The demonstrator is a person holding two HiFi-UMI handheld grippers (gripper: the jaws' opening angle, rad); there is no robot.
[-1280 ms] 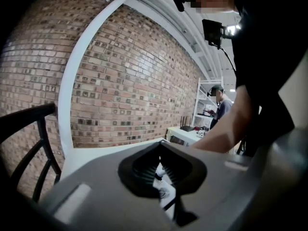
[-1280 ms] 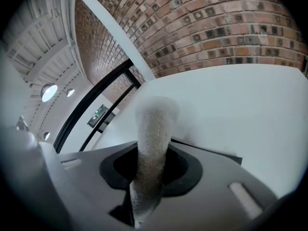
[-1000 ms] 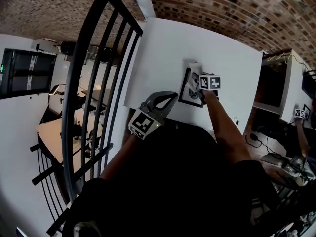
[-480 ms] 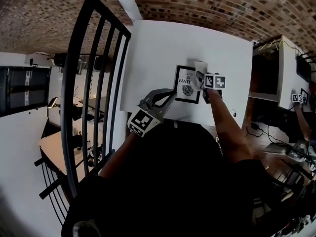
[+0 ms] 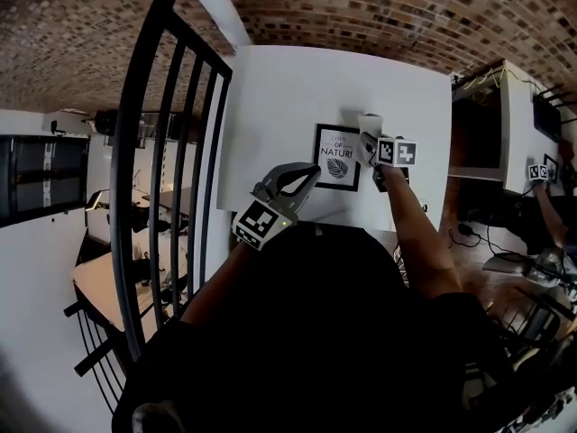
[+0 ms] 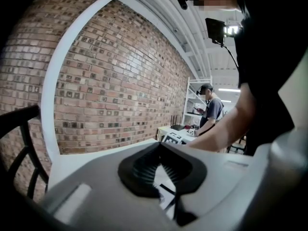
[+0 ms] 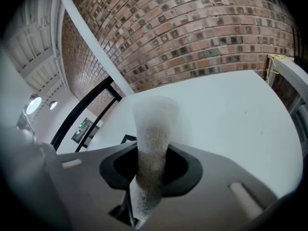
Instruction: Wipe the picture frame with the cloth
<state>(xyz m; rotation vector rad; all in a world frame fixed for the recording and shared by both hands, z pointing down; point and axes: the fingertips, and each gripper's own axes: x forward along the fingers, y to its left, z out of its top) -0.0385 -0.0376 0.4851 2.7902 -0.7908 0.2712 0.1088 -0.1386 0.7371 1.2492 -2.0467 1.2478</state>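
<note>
White wall panel [image 5: 288,97] under brick [image 5: 406,7], black-framed leaf print [image 5: 337,157] centre; R gripper [image 5: 370,148] pinches fuzzy white cloth [image 5: 368,126] beside it, L gripper [image 5: 309,173] closed, empty, below-left.

The wall [image 5: 288,88] lies bare above, left of and below the frame [image 5: 337,157], so those sides are open. At the frame's upper right corner the right claw [image 5: 368,144], clamped on the cloth [image 5: 369,124], blocks the approach. The left claw [image 5: 309,173], jaws together, hangs near the lower left corner. A black railing [image 5: 171,152] bars the far left, well apart from the frame.
</note>
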